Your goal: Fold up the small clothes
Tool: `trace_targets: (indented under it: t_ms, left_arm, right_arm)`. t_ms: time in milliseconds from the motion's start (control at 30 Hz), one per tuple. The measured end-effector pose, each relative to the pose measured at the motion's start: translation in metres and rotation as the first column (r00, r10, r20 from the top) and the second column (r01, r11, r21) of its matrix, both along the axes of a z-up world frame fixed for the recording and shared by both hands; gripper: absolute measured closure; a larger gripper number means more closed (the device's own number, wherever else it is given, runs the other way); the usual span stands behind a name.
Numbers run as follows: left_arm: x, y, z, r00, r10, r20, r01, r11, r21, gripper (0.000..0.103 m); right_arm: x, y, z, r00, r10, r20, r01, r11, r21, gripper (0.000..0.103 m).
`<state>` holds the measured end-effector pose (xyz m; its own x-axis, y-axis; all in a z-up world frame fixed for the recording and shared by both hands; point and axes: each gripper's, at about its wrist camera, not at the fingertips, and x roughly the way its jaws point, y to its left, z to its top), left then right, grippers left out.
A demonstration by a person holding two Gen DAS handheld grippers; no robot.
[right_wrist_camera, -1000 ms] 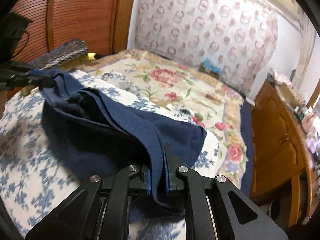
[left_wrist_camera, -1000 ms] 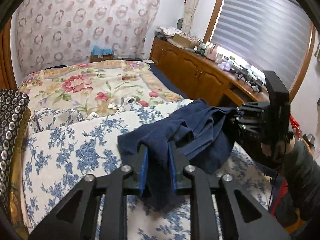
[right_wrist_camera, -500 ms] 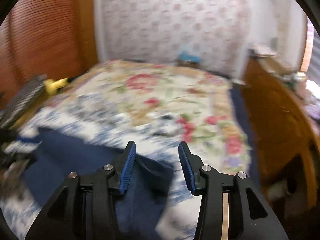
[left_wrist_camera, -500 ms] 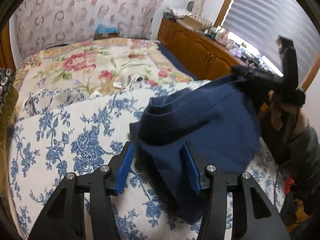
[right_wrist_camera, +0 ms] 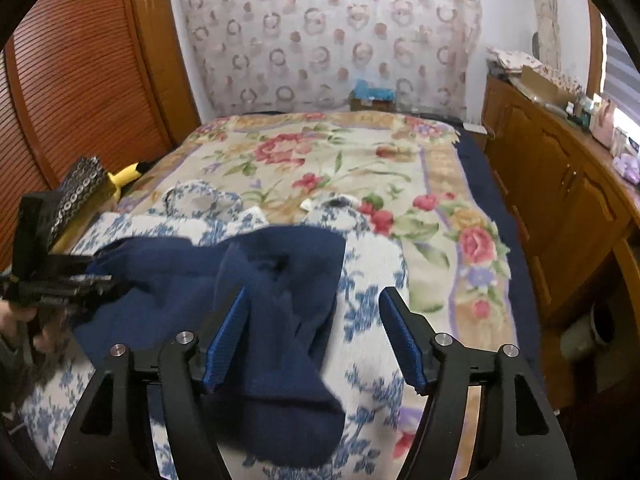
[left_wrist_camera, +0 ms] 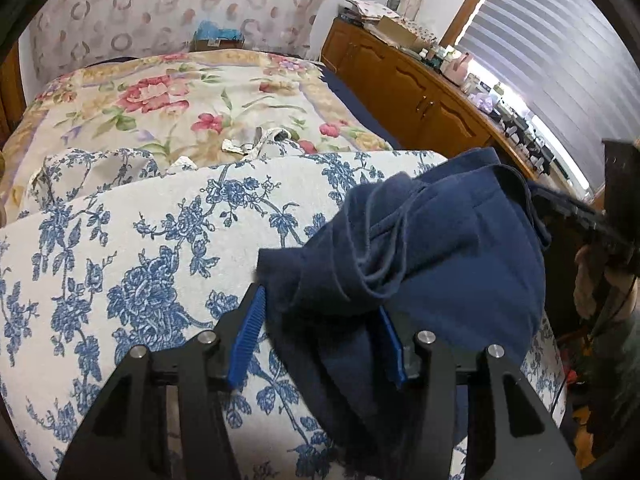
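Where the blue-flowered white cloth (left_wrist_camera: 132, 248) covers the near end of the bed, a navy garment (left_wrist_camera: 432, 256) lies in a loose, bunched heap with a drawstring cord (left_wrist_camera: 394, 236) trailing over its folds. Its exact kind is hard to tell, since the folds hide its shape and its near edge is cut off below both views.

From the left wrist view, the left gripper (left_wrist_camera: 320, 336) has its jaws spread wide, the blue pads on either side of a hanging fold; whether either pad touches the cloth cannot be told. In the right wrist view, the right gripper (right_wrist_camera: 314, 332) also stands with jaws wide apart: part of the garment lies between them, near the left pad, with patterned cloth showing by the right one. That view is smeared around the garment, so its edges are soft.

Beyond the white cloth, a floral bedspread (right_wrist_camera: 320, 160) with red blooms runs to a patterned curtain (right_wrist_camera: 328, 36). A wooden cabinet (right_wrist_camera: 560, 184) lines the bed's right side, its top crowded with small items too blurred to name. A slatted wooden door (right_wrist_camera: 88, 80) stands on the other side. No writing is legible anywhere.
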<state>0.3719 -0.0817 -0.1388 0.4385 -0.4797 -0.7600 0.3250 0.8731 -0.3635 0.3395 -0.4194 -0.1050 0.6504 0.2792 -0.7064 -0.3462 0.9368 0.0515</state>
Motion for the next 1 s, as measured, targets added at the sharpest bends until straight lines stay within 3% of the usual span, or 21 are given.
trace_targets:
  t_ms: [200,367,533,667,867,933,1000]
  left_arm:
    - [0.002,-0.003,0.0,1.0,0.002,0.021,-0.002,1.0,0.008,0.047]
    - [0.004,-0.003,0.0,1.0,0.002,0.029,-0.003,1.0,0.011,0.046]
    - [0.005,-0.001,-0.002,0.999,0.005,0.034,-0.005,1.0,0.004,0.046]
    - [0.004,-0.001,-0.001,0.999,0.004,0.037,-0.004,1.0,0.004,0.046]
    - [0.004,-0.002,-0.001,0.999,0.004,0.042,-0.004,1.0,0.002,0.046]
    - [0.004,-0.002,-0.001,0.999,0.007,0.04,-0.007,1.0,0.001,0.046]
    - [0.005,-0.002,0.0,0.999,0.011,0.037,-0.011,1.0,-0.001,0.046]
  right_arm:
    - [0.008,0.001,-0.023,0.998,0.0,-0.055,0.001,1.0,0.011,0.03]
    - [-0.004,0.0,-0.004,1.0,0.0,-0.002,0.0,0.999,0.035,0.03]
    - [-0.023,0.005,0.001,0.999,0.045,-0.019,-0.044,0.998,0.04,0.026]
    - [-0.029,0.018,-0.016,0.996,0.071,-0.048,-0.073,0.997,-0.027,0.026]
    - [0.0,0.009,-0.031,1.0,-0.009,-0.027,0.007,0.999,-0.051,0.024]
    - [0.015,-0.001,-0.03,0.997,-0.068,-0.025,0.067,0.997,-0.029,0.024]
    - [0.023,-0.005,-0.031,0.997,-0.059,-0.049,0.06,0.998,0.019,0.024]
